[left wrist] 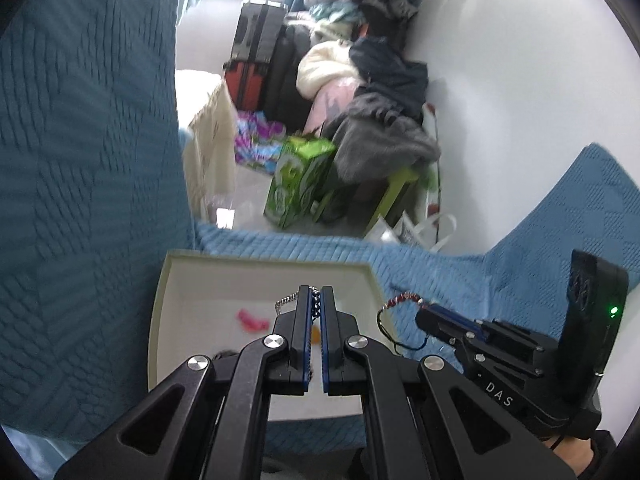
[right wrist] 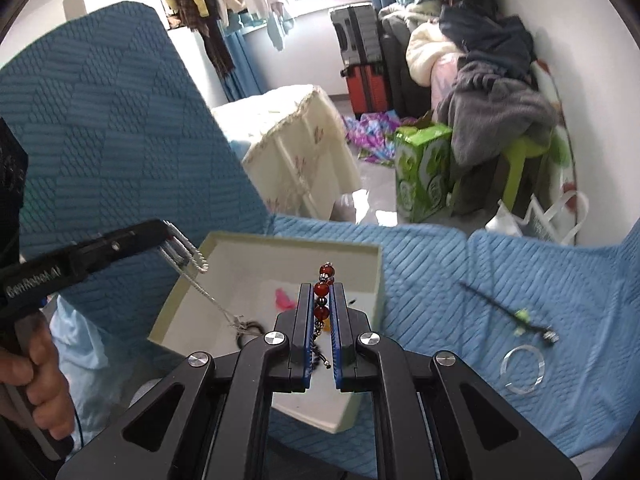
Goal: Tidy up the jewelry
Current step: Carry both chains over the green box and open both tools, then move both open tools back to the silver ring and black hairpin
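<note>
Both wrist views looked down at a cream tray [left wrist: 168, 280] resting on a blue quilted cover [left wrist: 440, 272], low and centre in each frame.

Left gripper [left wrist: 315, 292]: fingers pressed together on a silver chain [left wrist: 286, 300], which looped out at the upper left of the fingertips. In the right wrist view the same gripper [right wrist: 170, 236] entered from the left edge, held by a hand [right wrist: 36, 380] at lower left; the chain [right wrist: 200, 284] hung from its tip down into the tray's left half [right wrist: 224, 240], its lower end at or near the tray floor beside a dark ring-like item [right wrist: 250, 326].

Right gripper [right wrist: 322, 292]: fingers pinched on a red bead bracelet [right wrist: 321, 289]; beads stood up past the fingertips and a dark cord trailed down between the fingers. In the left wrist view it [left wrist: 424, 314] sat at right, just outside the tray's right rim, the beads [left wrist: 400, 300] arcing off its tip and dark cord drooping below.

Inside the tray: a pink item [left wrist: 250, 319] left of centre and a small orange piece [left wrist: 316, 336], partly hidden behind the fingers.

On the cover, lower right of the right wrist view: a clear ring [right wrist: 524, 368] and a thin dark stick with a green ornament [right wrist: 520, 316], well apart from the tray.

Background: green box [right wrist: 420, 168], suitcases [right wrist: 360, 48], piled clothing [right wrist: 488, 92].
</note>
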